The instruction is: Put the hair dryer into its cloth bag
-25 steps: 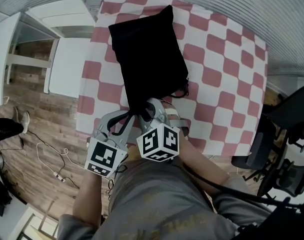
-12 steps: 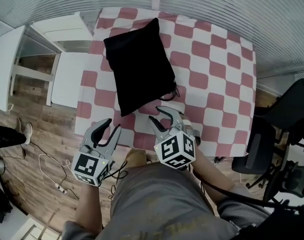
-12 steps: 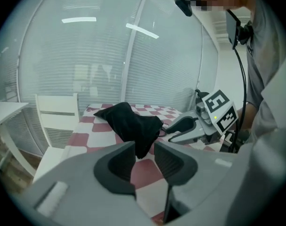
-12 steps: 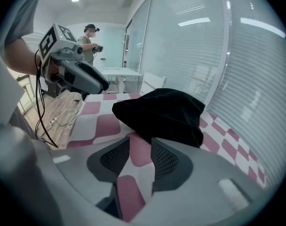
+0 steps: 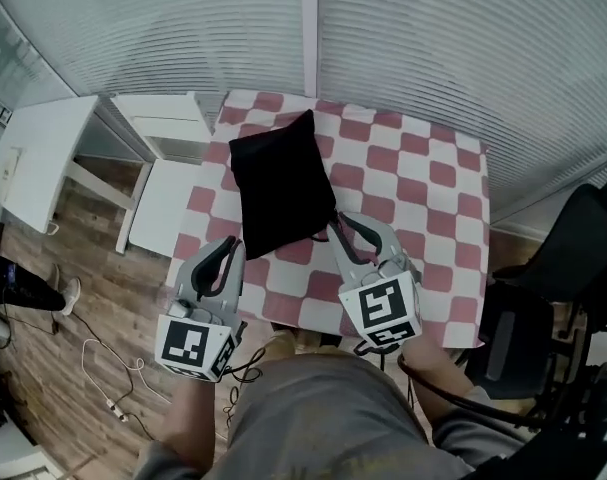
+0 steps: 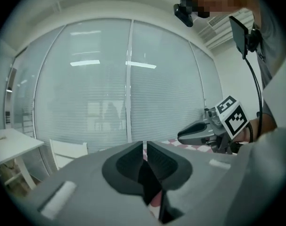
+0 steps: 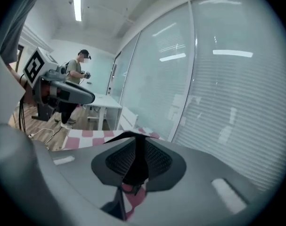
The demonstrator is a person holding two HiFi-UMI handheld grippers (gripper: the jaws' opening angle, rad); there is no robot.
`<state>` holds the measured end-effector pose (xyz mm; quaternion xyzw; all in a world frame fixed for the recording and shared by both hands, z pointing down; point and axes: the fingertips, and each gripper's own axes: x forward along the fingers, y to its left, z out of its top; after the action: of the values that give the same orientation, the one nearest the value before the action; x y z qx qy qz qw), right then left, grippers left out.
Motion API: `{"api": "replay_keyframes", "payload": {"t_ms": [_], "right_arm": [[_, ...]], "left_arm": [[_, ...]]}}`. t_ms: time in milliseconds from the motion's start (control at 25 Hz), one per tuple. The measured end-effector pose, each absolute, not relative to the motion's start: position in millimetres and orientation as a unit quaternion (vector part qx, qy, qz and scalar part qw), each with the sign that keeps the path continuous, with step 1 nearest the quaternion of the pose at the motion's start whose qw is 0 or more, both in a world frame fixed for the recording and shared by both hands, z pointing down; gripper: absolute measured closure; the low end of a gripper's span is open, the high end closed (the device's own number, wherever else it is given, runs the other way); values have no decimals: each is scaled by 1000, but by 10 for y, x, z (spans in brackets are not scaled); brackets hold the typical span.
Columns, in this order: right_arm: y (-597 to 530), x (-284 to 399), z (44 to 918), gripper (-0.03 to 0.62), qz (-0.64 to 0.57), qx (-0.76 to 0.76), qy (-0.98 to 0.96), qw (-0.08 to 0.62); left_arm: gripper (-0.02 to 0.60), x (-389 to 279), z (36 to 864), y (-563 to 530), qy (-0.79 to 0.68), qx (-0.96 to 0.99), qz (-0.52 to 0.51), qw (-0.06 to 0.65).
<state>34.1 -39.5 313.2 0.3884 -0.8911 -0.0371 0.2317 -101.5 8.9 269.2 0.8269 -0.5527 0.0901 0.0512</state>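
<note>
Lifting both claws was the change you made. A second before, you had them down at the near end of the cloth bag [image 5: 280, 190]. At this moment your left claw [image 5: 227, 248] and right claw [image 5: 340, 220] hung above the table [image 5: 428, 203], clear of the bag.

Agreed. Your right claw had also just been closing, with nothing between its jaws, and it stood closed to a thin slit. Your left claw was closed too, and empty.

As for the bag, you had left it lying on the checked cloth, toward the far left part of the table.

Yes, it seemed to lie just where it had lain a second earlier. It was black and showed only its outside. Whether the hair dryer sat inside, neither of us could tell you, since no view showed the dryer itself.
</note>
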Motion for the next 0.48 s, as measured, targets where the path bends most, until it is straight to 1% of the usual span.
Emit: {"api": "replay_keyframes", "payload": {"t_ms": [80,200,480], "right_arm": [[-448,415,2804,530,-51,404,-892,196],[-446,489,2452,566,-62,423,-890,156],[-412,433,2121,568,-65,447,-887,96]], "left_arm": [[576,-974,2499,69,-571,816,78,30],[581,-945,2297,55,-596,799,71,21],[581,-960,1800,11,-633,772,46,-32]]}}
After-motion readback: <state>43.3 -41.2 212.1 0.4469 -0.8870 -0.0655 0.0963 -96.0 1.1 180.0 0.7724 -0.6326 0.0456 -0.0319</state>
